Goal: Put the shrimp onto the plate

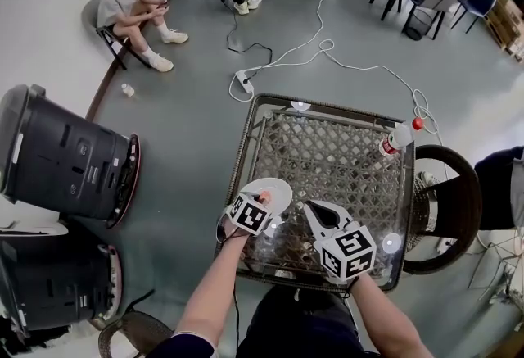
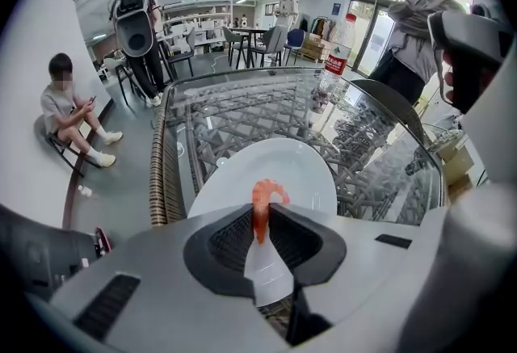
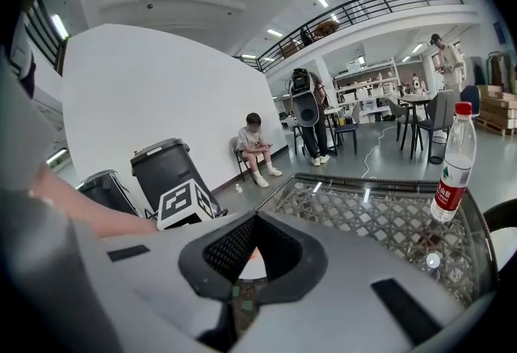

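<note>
The left gripper [image 2: 260,218] is clamped on the shrimp [image 2: 263,196], whose long axis runs in line with the jaws, its curled end poking past the tips over the near part of the white plate [image 2: 303,170]. So the release looks to lie straight ahead. The right gripper [image 3: 252,218], closed on nothing, hangs just right of the plate. The plate lies on a glass-topped wicker table [image 1: 327,151], with a water bottle [image 1: 395,139] well beyond it, in an open hall.
</note>
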